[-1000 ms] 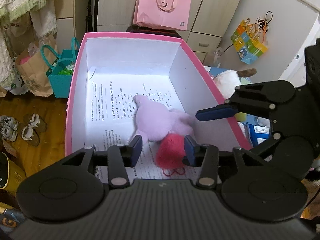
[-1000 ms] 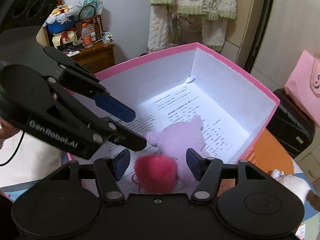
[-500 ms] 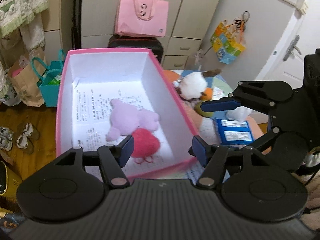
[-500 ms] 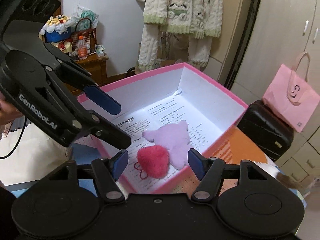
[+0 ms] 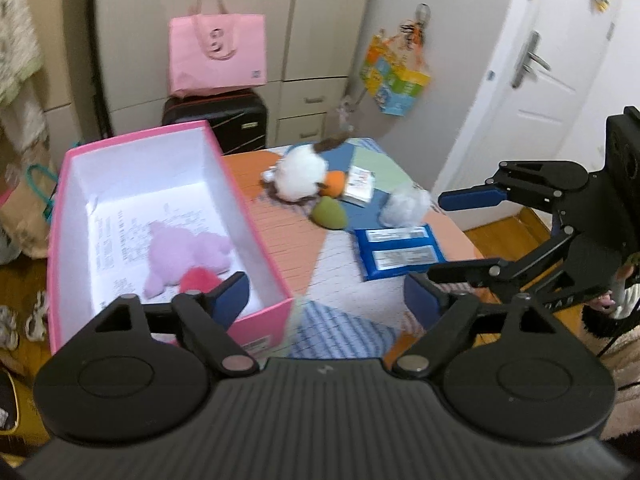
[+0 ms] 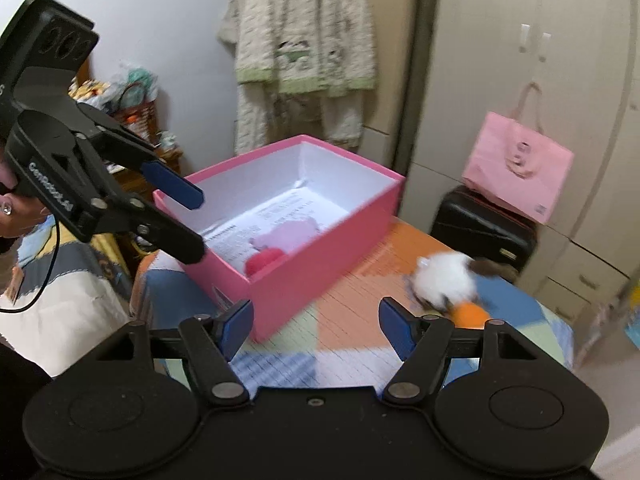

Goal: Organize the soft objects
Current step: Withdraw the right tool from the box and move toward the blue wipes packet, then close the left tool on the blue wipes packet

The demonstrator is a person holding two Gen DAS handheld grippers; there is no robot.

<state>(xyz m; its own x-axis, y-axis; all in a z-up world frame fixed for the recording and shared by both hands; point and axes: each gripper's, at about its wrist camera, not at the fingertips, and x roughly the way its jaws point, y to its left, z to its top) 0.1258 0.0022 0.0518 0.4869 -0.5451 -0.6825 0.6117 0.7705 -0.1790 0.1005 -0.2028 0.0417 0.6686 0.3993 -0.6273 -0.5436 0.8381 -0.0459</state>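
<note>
A pink box (image 5: 256, 236) (image 6: 320, 272) stands on the table's left part. Inside lie a lilac plush (image 5: 188, 254) (image 6: 286, 236) and a red pompom (image 5: 198, 280) (image 6: 264, 262). On the patchwork cloth to its right lie a white plush with brown ears (image 5: 302, 178) (image 6: 444, 278), an orange piece (image 5: 335, 184) (image 6: 468, 314), a green soft toy (image 5: 328, 212) and a white fluffy ball (image 5: 404, 204). My left gripper (image 5: 326, 300) is open and empty near the box's front corner. My right gripper (image 6: 316, 328) is open and empty; it also shows in the left wrist view (image 5: 444, 240).
A blue wipes pack (image 5: 400, 252) and a small packet (image 5: 360, 186) lie on the cloth. Behind the table are a black suitcase (image 5: 216, 120) with a pink bag (image 5: 218, 54), cupboards and a white door (image 5: 536, 92). Clothes hang on the wall (image 6: 304, 40).
Both grippers have pulled back and up from inside the box and swung right. The lilac plush and red pompom stay in the box. The table's other toys came into view.
</note>
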